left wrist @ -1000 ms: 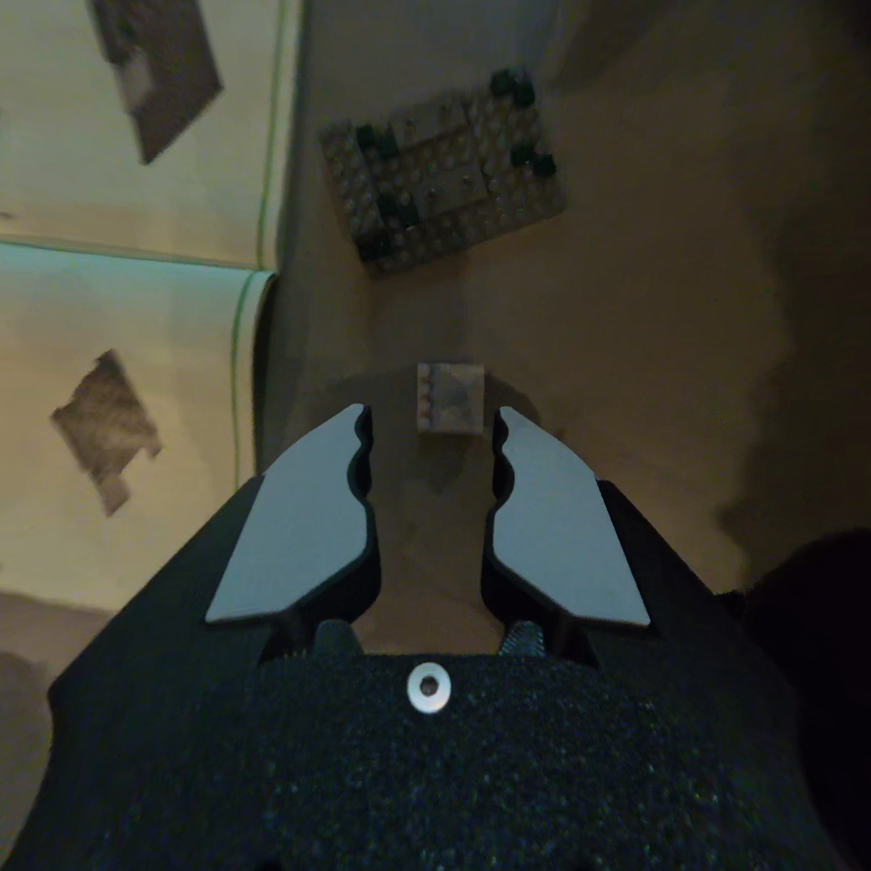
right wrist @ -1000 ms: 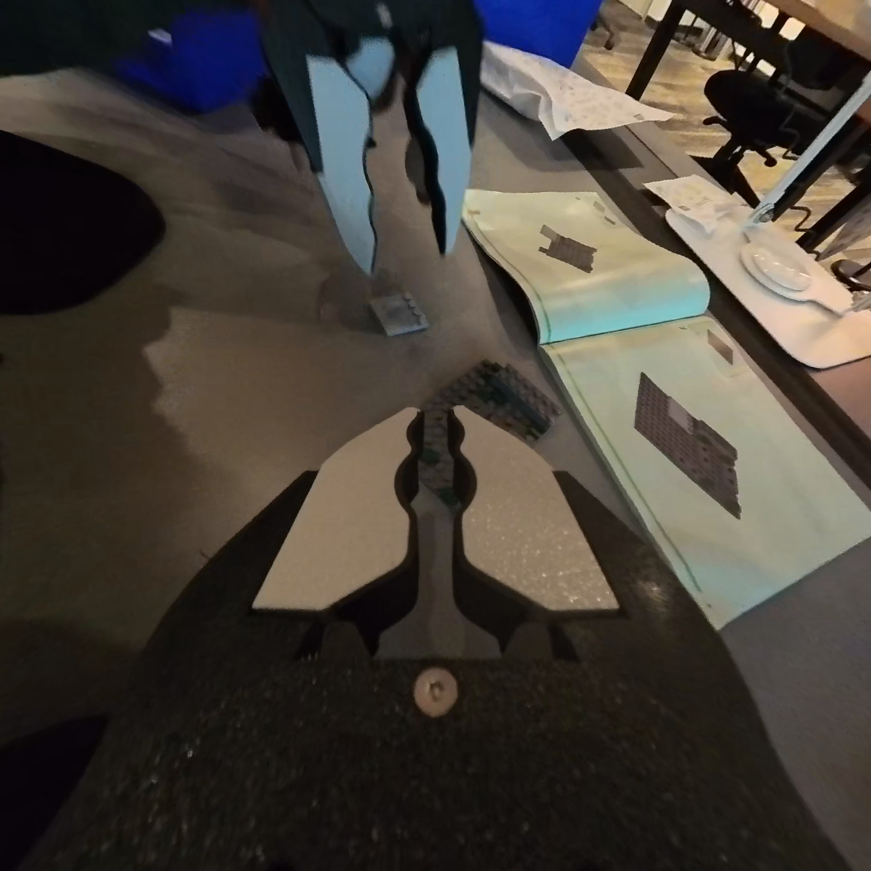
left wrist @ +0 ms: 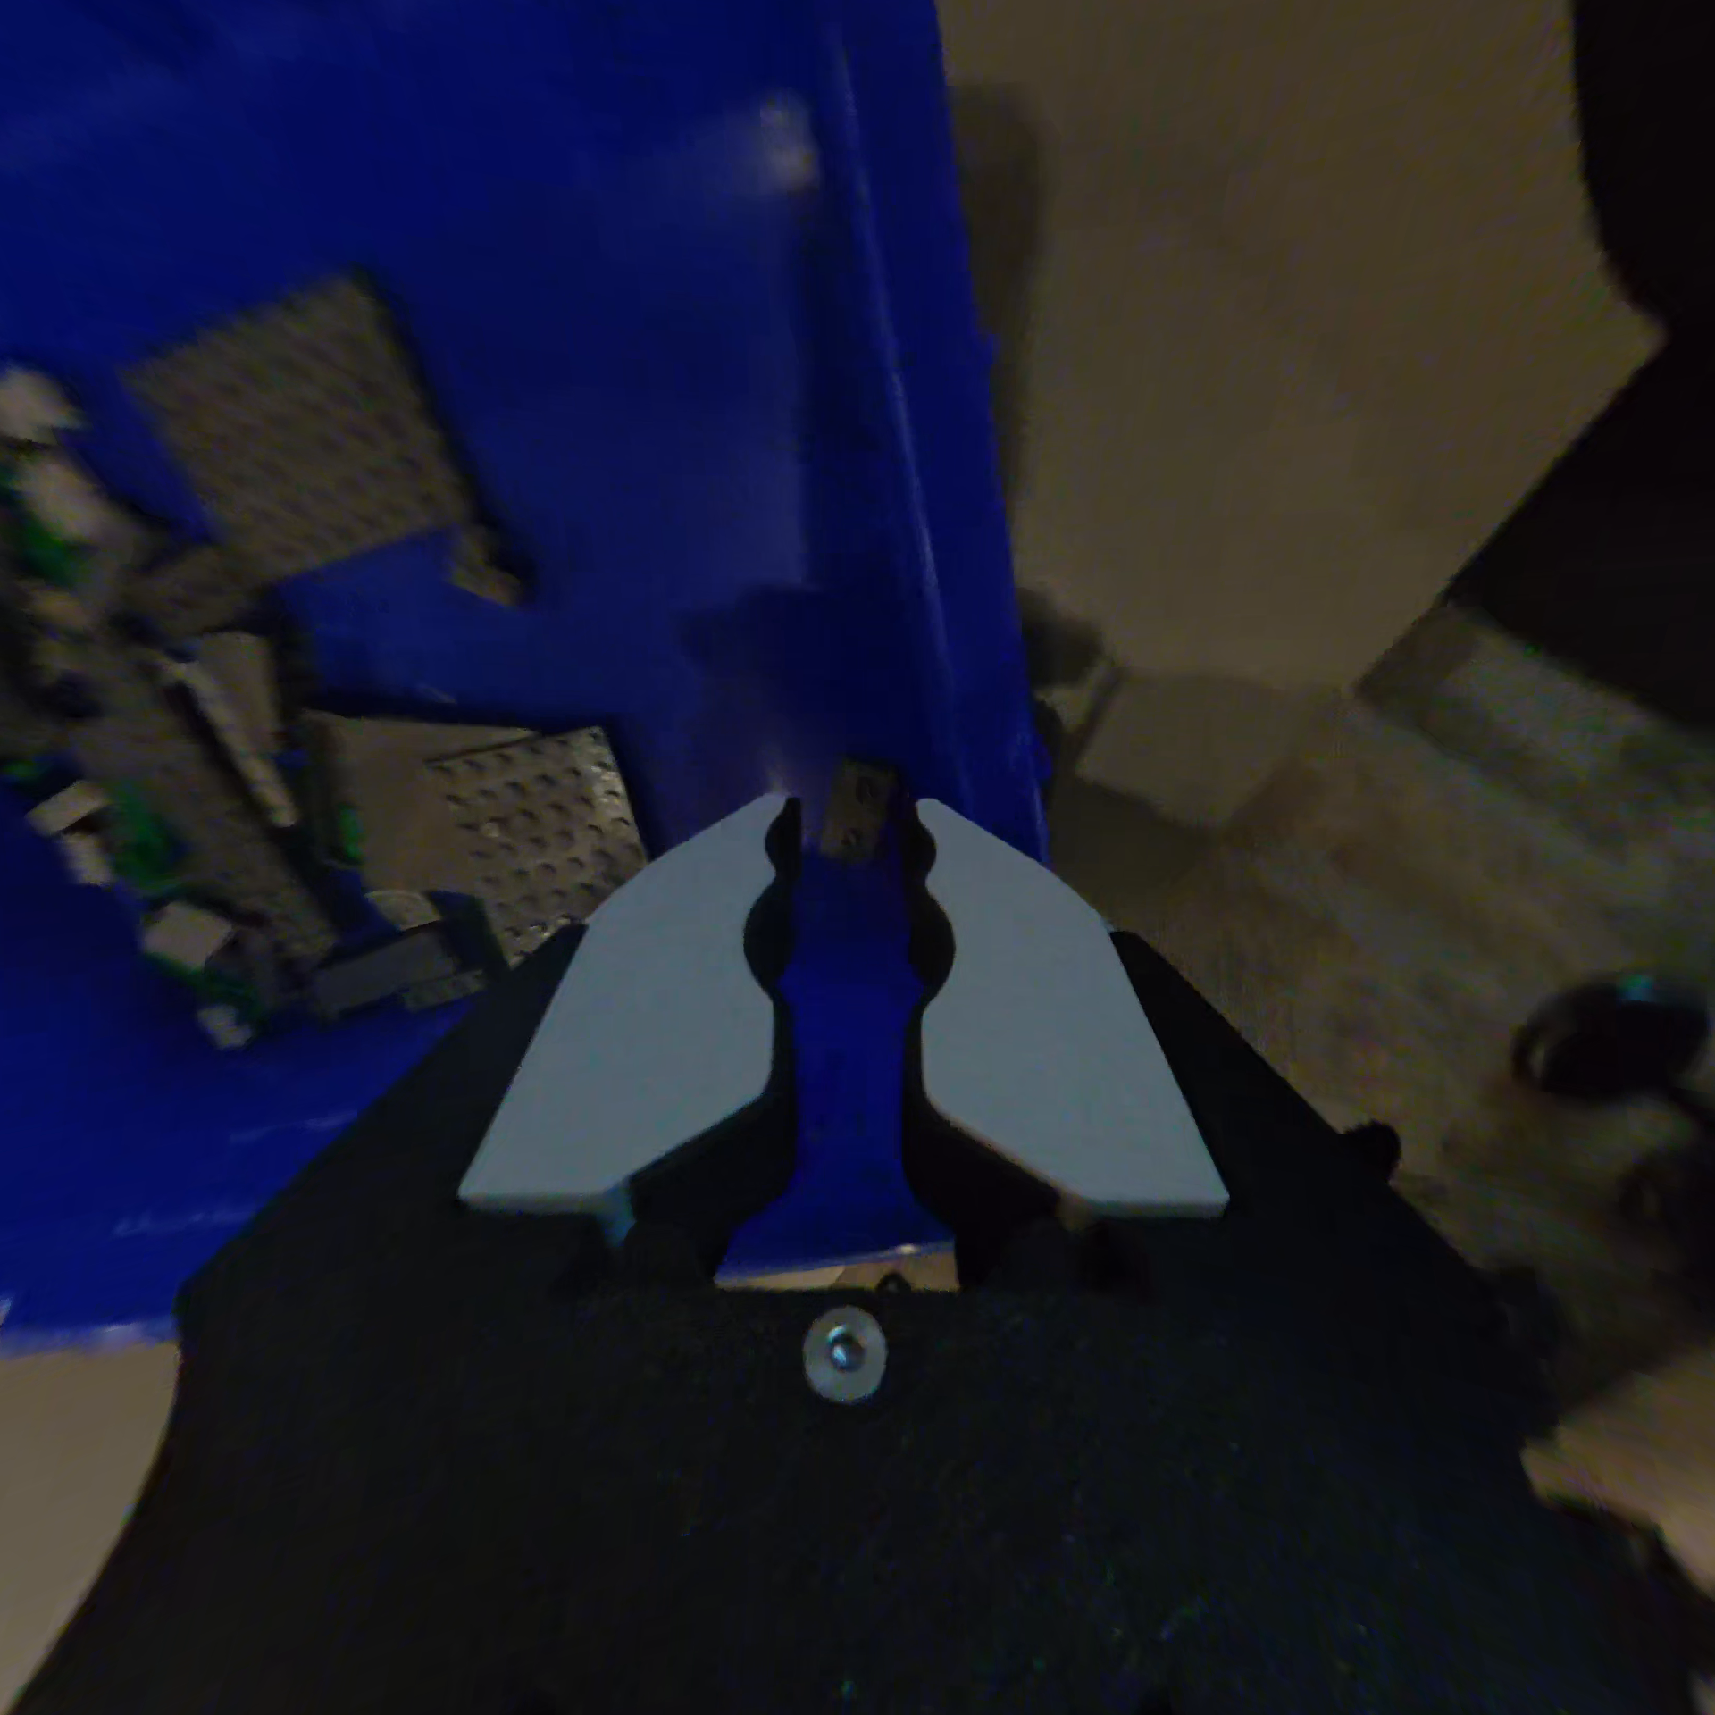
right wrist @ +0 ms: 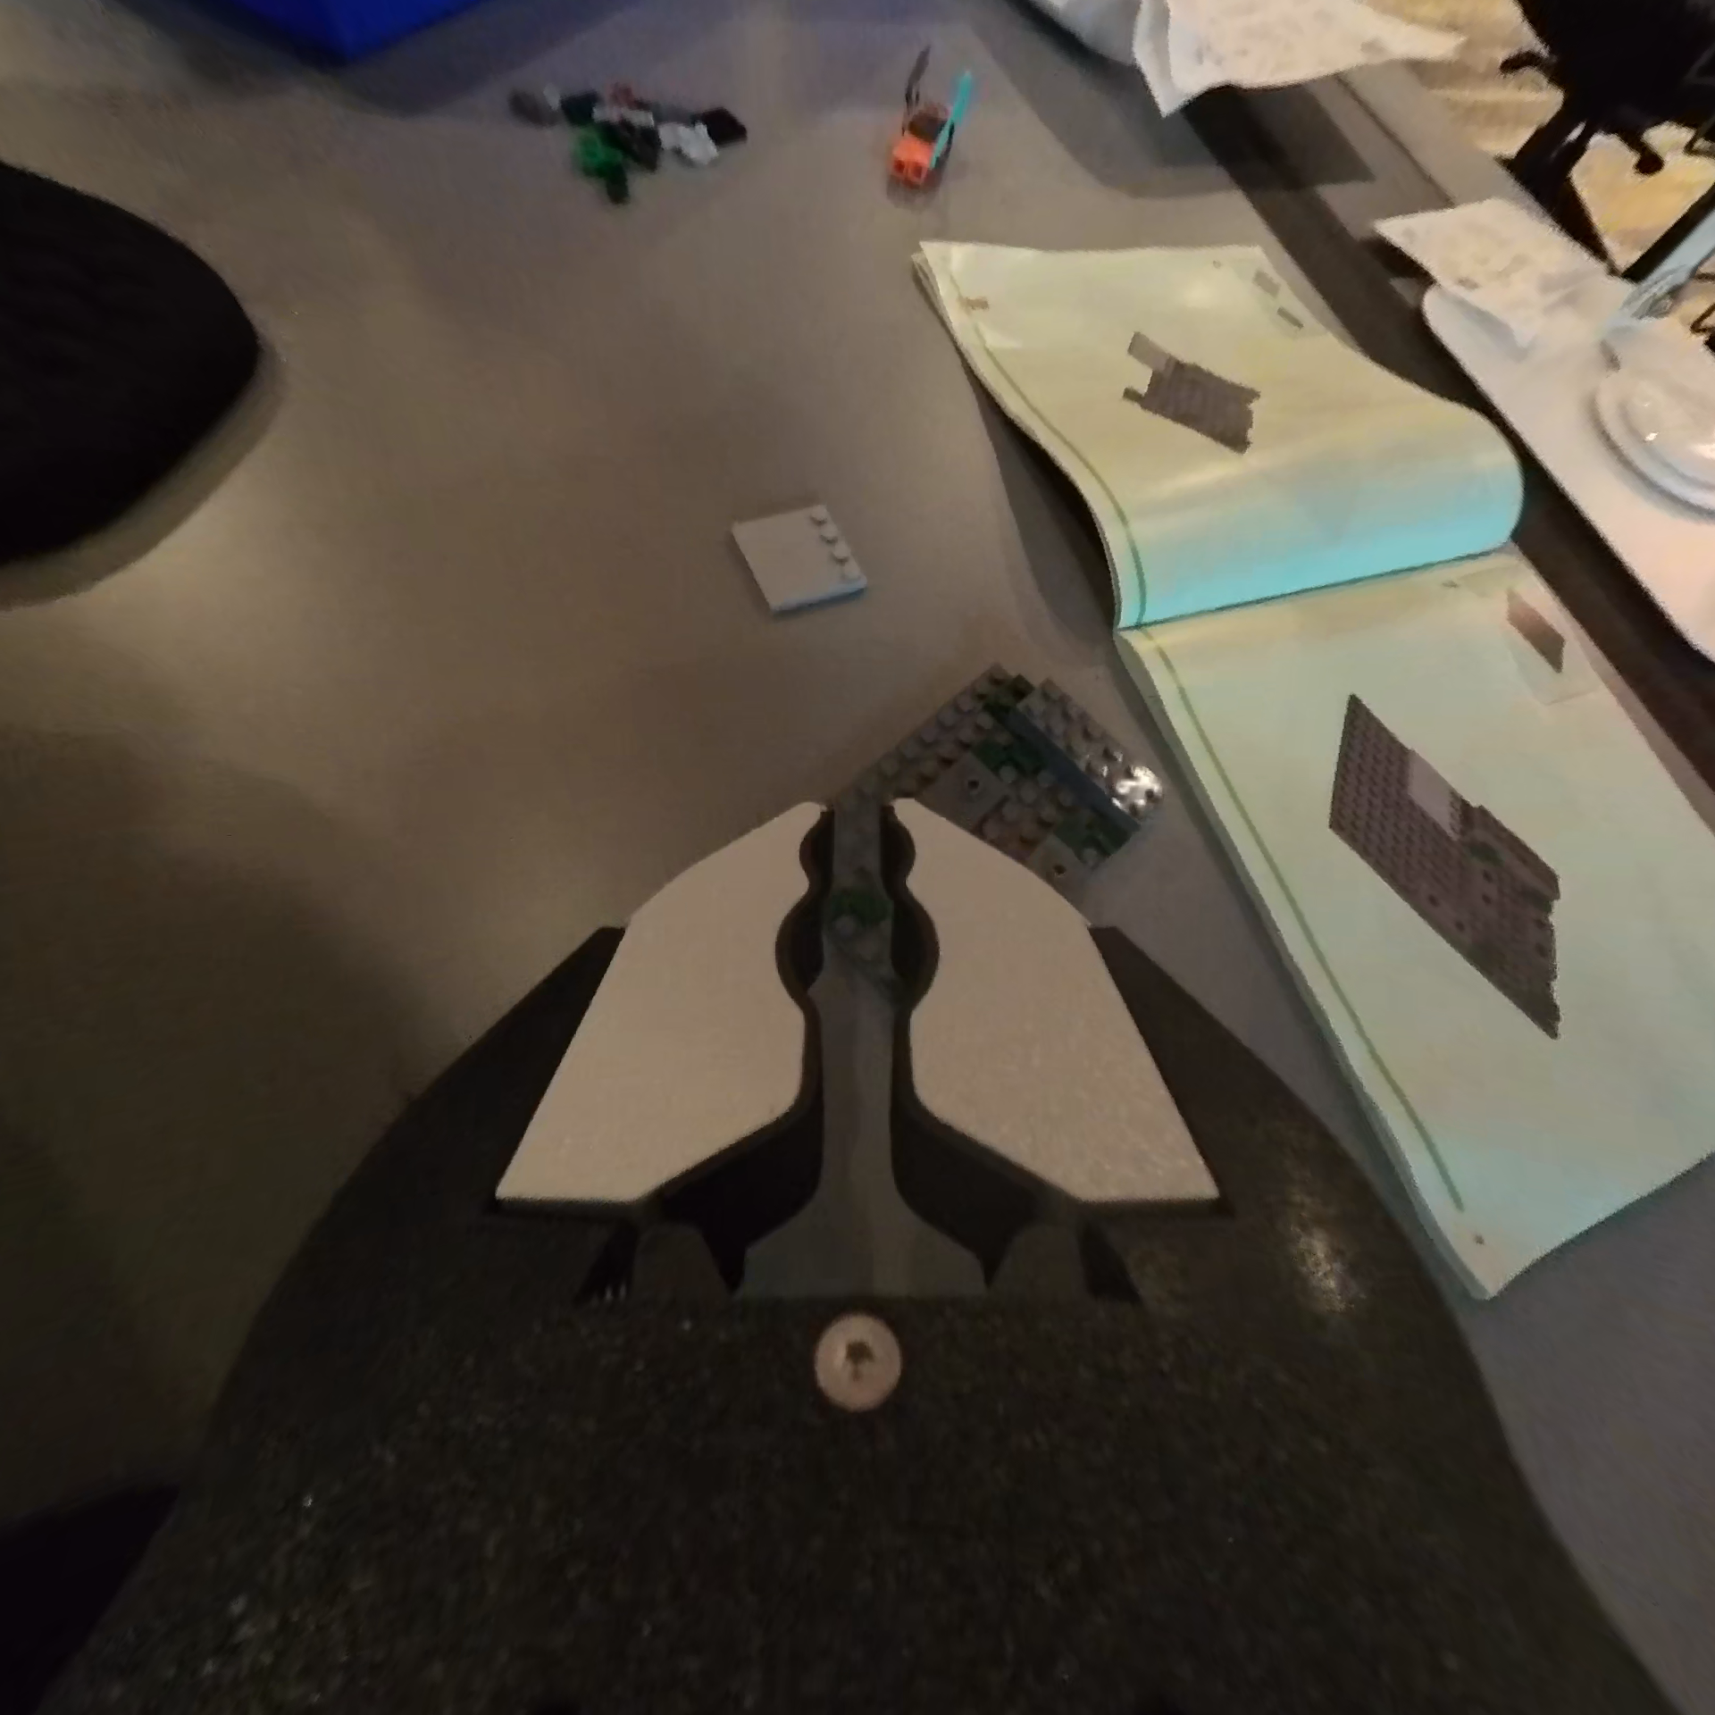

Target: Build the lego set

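In the right wrist view my right gripper is shut on the near edge of the grey studded build, which carries green and dark pieces and rests on the table. A flat grey tile with one row of studs lies alone beyond it. In the blurred left wrist view my left gripper hangs over the blue bin, jaws narrowly apart with blue showing between them. A small grey piece sits just past the fingertips by the bin wall. I cannot tell whether the fingers touch it.
The bin holds grey studded plates and a heap of loose grey and green pieces. An open instruction booklet lies right of the build. Small loose pieces and an orange piece lie farther back. A dark object is at the left. Left tips to right tips: about 50 cm. The flat grey tile is closer to my right gripper, around 11 cm from its tips; the left tips are 40 cm off.
My left gripper has left the grey tile on the table, swung over to the blue bin, and its jaws have narrowed. My right gripper still holds the build.
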Demonstrator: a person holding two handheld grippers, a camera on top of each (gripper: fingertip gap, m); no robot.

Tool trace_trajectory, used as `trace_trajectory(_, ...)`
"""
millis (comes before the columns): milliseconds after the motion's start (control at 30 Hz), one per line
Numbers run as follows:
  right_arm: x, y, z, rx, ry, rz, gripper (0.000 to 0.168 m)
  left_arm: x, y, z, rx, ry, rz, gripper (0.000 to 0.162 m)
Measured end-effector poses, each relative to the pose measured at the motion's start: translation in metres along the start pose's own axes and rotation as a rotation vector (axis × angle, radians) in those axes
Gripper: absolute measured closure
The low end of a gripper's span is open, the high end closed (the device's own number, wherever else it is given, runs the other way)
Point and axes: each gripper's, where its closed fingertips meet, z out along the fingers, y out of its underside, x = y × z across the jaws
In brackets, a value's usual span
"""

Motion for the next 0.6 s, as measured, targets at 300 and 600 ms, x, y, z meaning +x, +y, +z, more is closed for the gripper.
trace_trajectory(300,0.007,0.004,0.004,-0.041,0.025,0.010,0.159,-0.001,0.023,0.032,-0.167,0.108,0.114,0.134)
trace_trajectory(600,0.012,0.007,0.007,-0.055,0.034,0.021,0.159,-0.003,0.031,0.042,-0.247,0.126,0.185,0.131)
